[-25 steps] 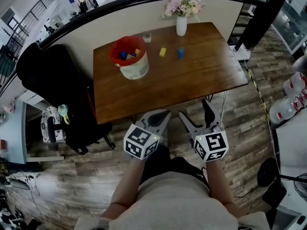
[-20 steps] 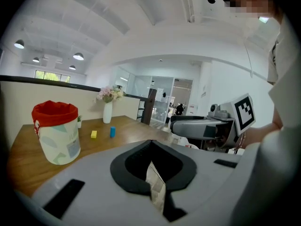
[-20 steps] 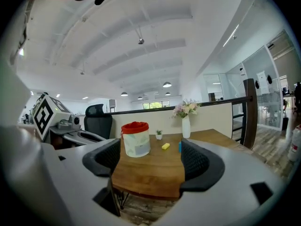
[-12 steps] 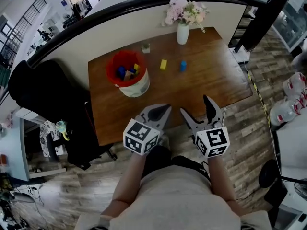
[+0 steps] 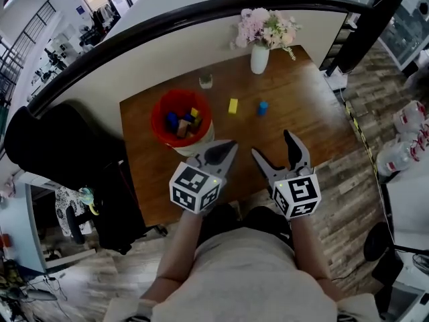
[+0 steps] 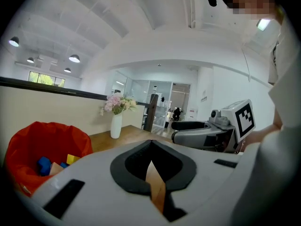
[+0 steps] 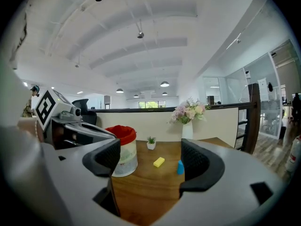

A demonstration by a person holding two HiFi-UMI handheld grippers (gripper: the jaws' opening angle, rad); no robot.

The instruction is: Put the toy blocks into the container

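Container (image 5: 159, 121) sits nearer the left hand-held gripper (image 5: 228, 147) than before.

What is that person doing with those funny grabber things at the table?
A person holds a gripper in each hand at the near edge of the table, and neither holds anything. The left gripper is shut and the right gripper is open. Several toy blocks already lie in the red-lined container. A yellow block and a blue block sit on the table, not yet picked up.
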